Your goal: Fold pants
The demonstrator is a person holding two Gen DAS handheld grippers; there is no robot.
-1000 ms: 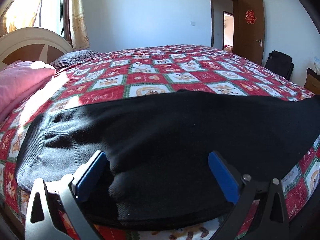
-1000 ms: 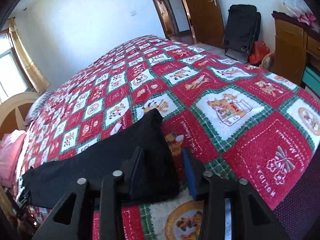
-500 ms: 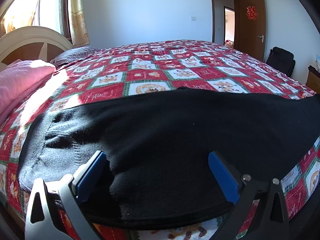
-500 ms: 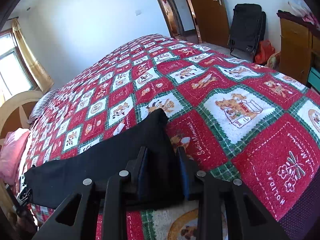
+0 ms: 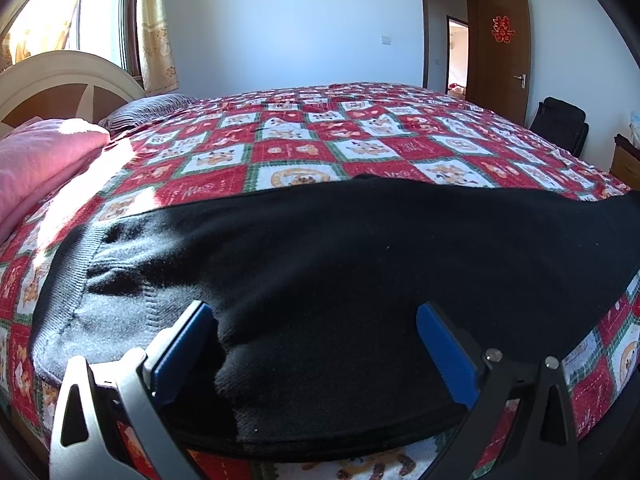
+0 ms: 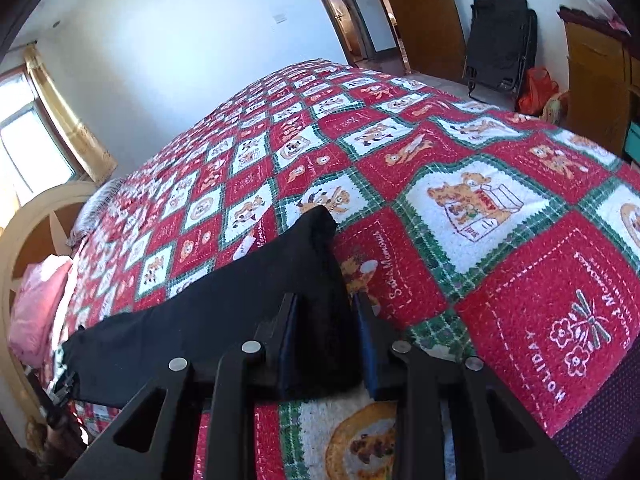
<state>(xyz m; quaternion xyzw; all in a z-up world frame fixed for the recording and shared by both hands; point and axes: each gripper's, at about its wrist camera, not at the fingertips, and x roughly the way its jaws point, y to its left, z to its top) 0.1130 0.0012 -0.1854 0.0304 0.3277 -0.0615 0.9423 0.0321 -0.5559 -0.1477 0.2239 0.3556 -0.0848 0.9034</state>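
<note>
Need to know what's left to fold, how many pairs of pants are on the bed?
1: black pants stretched along the bed's near edge, leg end between the right gripper's fingers. Others could be out of view.

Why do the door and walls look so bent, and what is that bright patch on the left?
Left wrist view: the fisheye lens bows the door and darkens the corners; sun from the window washes out the pink bedding, and the black pants lose detail away from it. Right wrist view: the bedspread bulges, and the window is blown out.
</note>
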